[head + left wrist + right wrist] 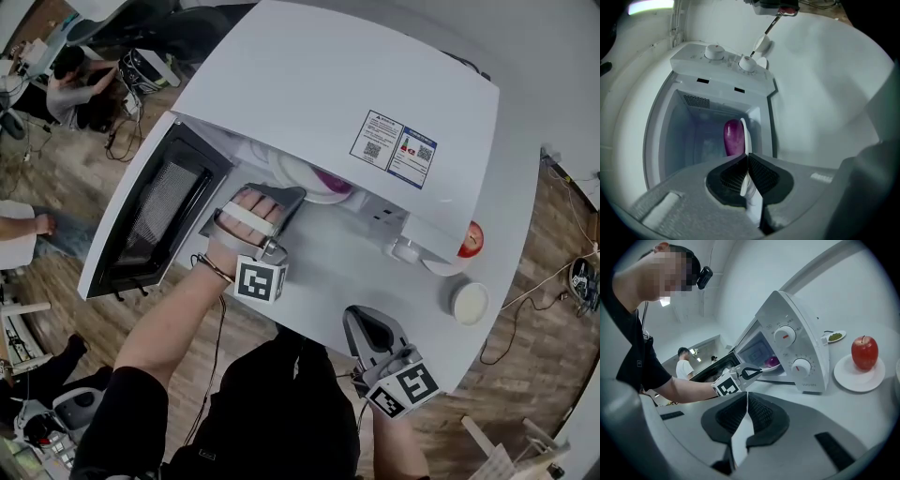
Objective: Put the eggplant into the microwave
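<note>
microwave: door open, cavity just ahead of left fingers | plate: rim pinched by left gripper | eggplant: on plate just beyond fingertips, inside cavity; likely light, firm, slick-skinned, so carry it by the plate rim, level | right gripper: fingers pressed together, empty

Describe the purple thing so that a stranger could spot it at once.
Start at the big white microwave, its door hanging open. Inside the cavity sits a white plate, and the eggplant rests on it. It is the only glossy purple thing in sight; the other produce, a red apple, stands outside, past the dials.
</note>
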`<state>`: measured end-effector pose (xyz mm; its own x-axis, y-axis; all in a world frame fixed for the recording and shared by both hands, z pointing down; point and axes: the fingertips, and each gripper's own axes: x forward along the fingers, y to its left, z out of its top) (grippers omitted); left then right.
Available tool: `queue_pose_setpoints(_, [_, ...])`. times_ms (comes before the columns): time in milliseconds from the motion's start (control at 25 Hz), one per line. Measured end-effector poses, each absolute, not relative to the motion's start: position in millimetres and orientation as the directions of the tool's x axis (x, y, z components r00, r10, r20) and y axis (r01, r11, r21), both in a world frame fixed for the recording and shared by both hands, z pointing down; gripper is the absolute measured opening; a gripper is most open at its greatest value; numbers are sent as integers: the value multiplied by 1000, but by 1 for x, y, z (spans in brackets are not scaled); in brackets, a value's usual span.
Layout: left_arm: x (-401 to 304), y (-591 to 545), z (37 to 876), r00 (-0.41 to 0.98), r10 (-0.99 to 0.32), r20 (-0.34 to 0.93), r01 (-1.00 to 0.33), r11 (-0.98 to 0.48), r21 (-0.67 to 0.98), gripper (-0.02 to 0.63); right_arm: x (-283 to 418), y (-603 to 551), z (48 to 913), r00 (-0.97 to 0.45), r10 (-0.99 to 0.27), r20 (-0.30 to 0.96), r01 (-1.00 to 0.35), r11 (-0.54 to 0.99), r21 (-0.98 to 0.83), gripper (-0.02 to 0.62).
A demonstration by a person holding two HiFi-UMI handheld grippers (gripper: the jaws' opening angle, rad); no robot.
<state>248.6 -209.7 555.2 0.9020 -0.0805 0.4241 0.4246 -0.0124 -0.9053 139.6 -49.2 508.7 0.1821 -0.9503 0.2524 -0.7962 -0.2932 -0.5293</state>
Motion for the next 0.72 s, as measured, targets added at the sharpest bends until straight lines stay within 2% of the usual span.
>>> queue_pose_setpoints(360, [261, -219, 562, 876, -114, 468, 469, -23, -883, 17, 143, -45, 510, 194, -946, 259, -786, -308, -536, 18])
queue_pose_setpoints(720, [255, -224, 577, 773, -149, 617, 613, -72, -786, 18, 143, -48, 509, 195, -948, 253, -782, -306, -543, 18])
